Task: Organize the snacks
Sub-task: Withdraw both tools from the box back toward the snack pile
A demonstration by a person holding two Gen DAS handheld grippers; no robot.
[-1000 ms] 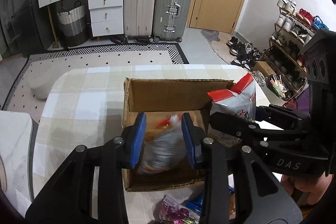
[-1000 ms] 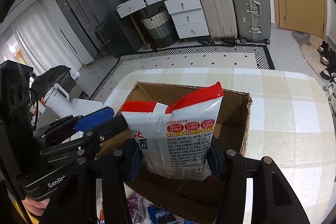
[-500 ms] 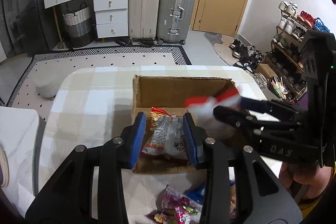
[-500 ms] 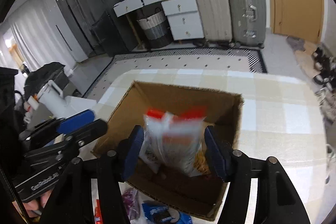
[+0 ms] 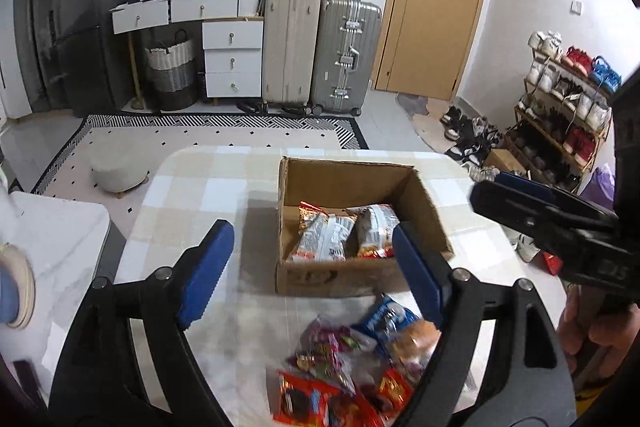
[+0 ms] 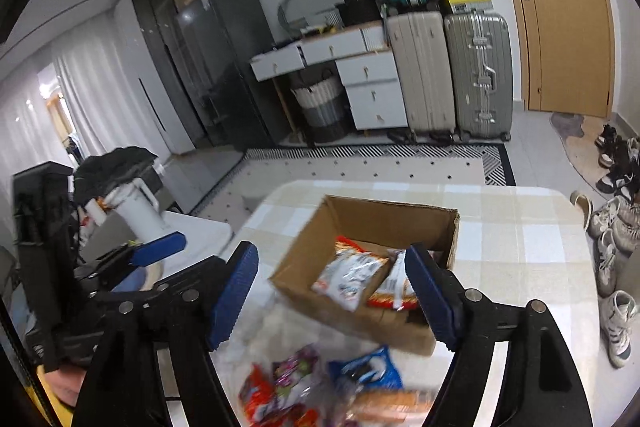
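Grippers (image 5: pixel 310 267) (image 6: pixel 332 293) opening, empty, above box (image 5: pixel 340 183) rim.

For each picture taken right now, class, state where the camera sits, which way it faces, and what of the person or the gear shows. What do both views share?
Left wrist view: sits on the left gripper, facing forward and down at the cardboard box; its jaws are opening, empty; the right gripper and a hand show.
Right wrist view: sits on the right gripper, facing the box from its other side; jaws opening, empty; the left gripper shows.
Shared: box, loose snacks, checked table, suitcases.
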